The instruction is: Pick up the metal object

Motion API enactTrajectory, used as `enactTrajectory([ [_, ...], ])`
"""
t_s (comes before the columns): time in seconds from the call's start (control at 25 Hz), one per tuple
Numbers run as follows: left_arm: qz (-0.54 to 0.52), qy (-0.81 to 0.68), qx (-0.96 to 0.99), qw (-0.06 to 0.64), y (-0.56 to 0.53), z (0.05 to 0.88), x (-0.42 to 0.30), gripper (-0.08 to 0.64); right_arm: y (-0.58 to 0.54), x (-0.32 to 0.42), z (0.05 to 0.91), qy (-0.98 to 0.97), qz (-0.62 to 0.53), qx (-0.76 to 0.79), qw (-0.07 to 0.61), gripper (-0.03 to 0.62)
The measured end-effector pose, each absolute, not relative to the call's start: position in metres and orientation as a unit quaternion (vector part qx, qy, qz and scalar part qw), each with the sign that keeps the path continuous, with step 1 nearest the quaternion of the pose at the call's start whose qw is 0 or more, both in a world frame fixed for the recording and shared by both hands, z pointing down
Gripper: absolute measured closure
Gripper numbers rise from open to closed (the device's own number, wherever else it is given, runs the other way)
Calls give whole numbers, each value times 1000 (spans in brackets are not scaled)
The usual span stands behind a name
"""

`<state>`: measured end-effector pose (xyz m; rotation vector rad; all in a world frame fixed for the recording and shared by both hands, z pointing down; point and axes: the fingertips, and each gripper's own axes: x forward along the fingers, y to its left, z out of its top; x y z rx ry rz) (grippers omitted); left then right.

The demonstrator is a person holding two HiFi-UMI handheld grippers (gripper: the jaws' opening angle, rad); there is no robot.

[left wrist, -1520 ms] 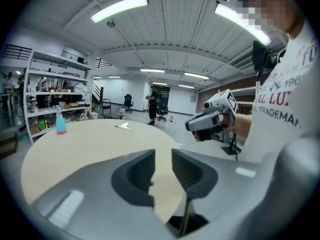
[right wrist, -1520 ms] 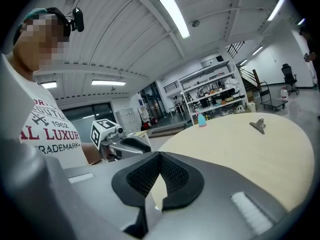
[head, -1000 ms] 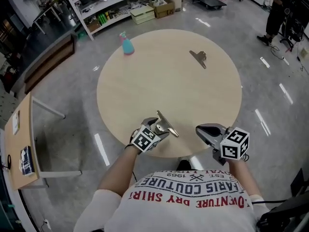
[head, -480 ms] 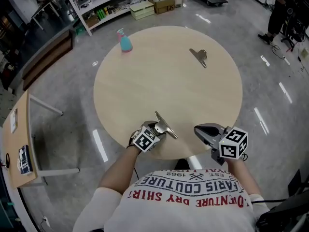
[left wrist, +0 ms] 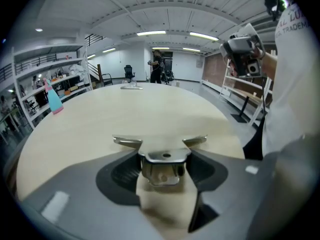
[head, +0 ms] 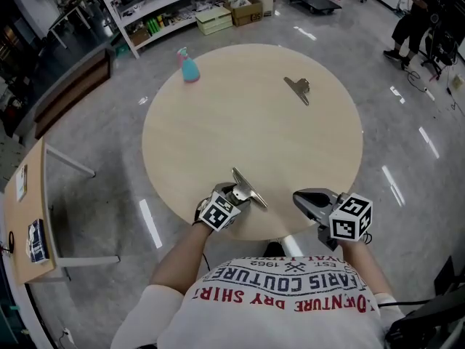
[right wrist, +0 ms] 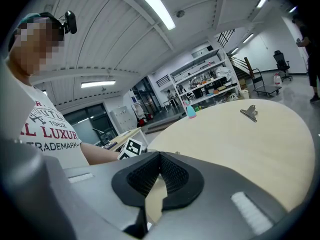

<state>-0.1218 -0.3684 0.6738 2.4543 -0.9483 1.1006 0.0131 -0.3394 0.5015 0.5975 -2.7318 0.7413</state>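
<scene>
A silver metal clip [head: 248,187] with splayed handles sits between the jaws of my left gripper [head: 242,193], at the near edge of the round table [head: 218,129]. In the left gripper view both pads press on the sides of the clip [left wrist: 162,166], so the left gripper [left wrist: 162,159] is shut on it. My right gripper [head: 305,198] hovers at the table's near right edge. Its pads meet at the tips in the right gripper view, with nothing in the right gripper [right wrist: 160,156]. A second metal clip [head: 298,88] lies far right on the table.
A blue spray bottle with a pink top [head: 188,65] stands at the table's far left edge. Shelving with boxes [head: 182,6] lines the back. A side table [head: 29,217] stands to the left. A person [head: 414,20] stands at the far right.
The left gripper stays at the near edge with the clip between its jaws and has shifted only slightly. The right gripper has barely moved.
</scene>
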Motion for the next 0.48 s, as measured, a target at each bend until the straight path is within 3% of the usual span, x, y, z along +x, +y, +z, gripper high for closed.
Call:
enactTrajectory([
  [0.48, 208, -382, 898, 71, -345, 478, -99, 281, -344, 32, 475, -942, 228, 228, 97, 591],
])
